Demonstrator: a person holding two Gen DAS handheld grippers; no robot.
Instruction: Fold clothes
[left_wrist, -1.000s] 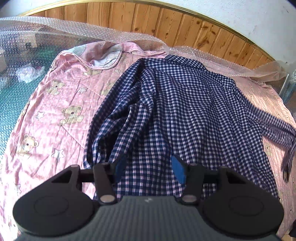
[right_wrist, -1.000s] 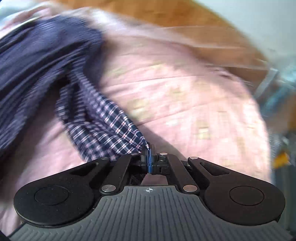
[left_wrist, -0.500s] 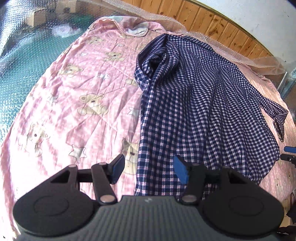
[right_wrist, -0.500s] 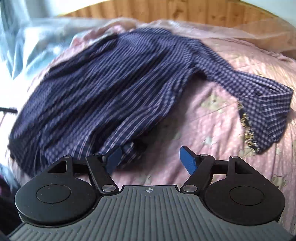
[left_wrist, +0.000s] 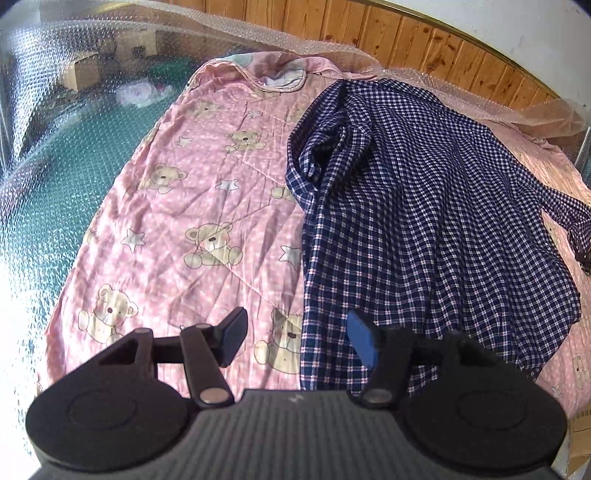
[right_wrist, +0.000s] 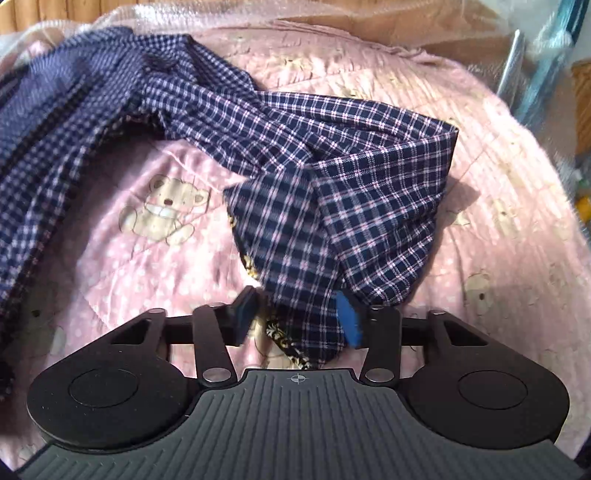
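A navy checked shirt (left_wrist: 424, 206) lies spread on a pink bear-print quilt (left_wrist: 192, 206), collar end far, hem near. My left gripper (left_wrist: 297, 338) hovers open over the hem's near left corner; the shirt's left edge runs between its fingers. One sleeve trails off at the right (left_wrist: 569, 214). In the right wrist view that sleeve (right_wrist: 229, 118) stretches from the shirt body to its folded cuff (right_wrist: 369, 206). My right gripper (right_wrist: 295, 315) is open, and the cuff's end lies between its fingers.
Bubble wrap (left_wrist: 55, 122) covers the surface left of the quilt, with boxes and a white bundle (left_wrist: 138, 92) beneath it. A wooden headboard (left_wrist: 424, 40) runs along the back. A metal post (right_wrist: 511, 59) stands at the bed's right side.
My right gripper was shut on shirt cloth a second ago, then let go, and now straddles the sleeve cuff. The left gripper stayed open and drew back toward the hem's left corner.
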